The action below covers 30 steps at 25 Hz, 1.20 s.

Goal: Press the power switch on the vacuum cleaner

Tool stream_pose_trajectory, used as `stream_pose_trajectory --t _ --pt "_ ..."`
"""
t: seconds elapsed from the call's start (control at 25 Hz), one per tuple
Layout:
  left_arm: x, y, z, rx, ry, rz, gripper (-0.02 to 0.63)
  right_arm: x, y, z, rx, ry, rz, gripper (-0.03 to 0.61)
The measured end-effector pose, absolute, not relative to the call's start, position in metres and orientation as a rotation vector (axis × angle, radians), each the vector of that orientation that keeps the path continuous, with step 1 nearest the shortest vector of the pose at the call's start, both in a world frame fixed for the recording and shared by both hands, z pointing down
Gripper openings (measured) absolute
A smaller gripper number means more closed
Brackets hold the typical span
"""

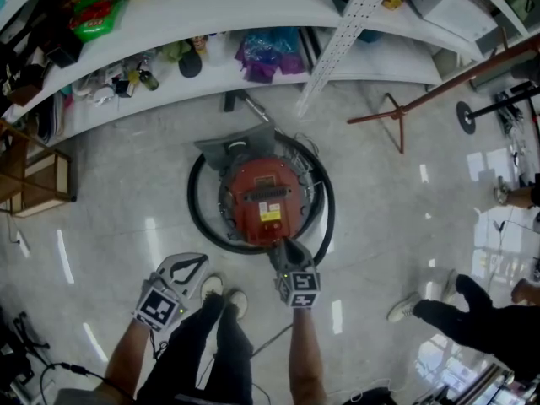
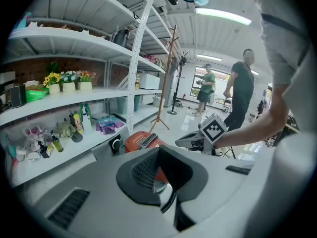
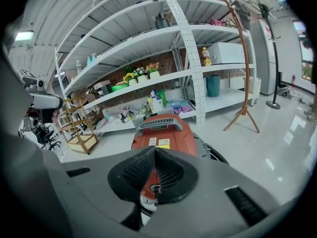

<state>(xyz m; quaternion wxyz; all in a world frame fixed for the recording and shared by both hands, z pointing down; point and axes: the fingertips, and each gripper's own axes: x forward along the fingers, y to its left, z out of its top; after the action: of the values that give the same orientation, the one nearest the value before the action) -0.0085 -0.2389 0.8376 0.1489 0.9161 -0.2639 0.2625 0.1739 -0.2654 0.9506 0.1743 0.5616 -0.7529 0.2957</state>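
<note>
A red canister vacuum cleaner (image 1: 264,199) sits on the floor with its black hose (image 1: 199,218) coiled around it. My right gripper (image 1: 287,248) is shut, and its tip is at the vacuum's near end. In the right gripper view the shut right gripper (image 3: 155,151) covers the near end of the vacuum cleaner (image 3: 163,133), so the switch is hidden and I cannot tell if it is touched. My left gripper (image 1: 199,262) is shut on nothing, held back left of the vacuum, above my shoes. From the left gripper (image 2: 159,150), the vacuum cleaner (image 2: 141,142) lies just ahead.
White shelving (image 1: 253,7) with bottles and small goods runs along the far side. A wooden coat stand (image 1: 396,116) leans at the right and a small wooden rack (image 1: 38,180) stands at the left. Another person's legs (image 1: 456,310) are at the lower right.
</note>
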Motion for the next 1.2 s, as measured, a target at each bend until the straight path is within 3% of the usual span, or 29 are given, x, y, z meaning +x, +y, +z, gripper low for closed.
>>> stream_pose_trajectory --t 0.56,1.2 --pt "-0.016 -0.244 0.847 2.621 -0.77 0.739 -0.008 0.181 -0.284 1.006 1.576 -2.069 0.861 0.012" --pt "-0.026 -0.247 0.854 2.598 -0.779 0.736 -0.008 0.179 -0.289 1.011 1.577 -2.073 0.861 0.012"
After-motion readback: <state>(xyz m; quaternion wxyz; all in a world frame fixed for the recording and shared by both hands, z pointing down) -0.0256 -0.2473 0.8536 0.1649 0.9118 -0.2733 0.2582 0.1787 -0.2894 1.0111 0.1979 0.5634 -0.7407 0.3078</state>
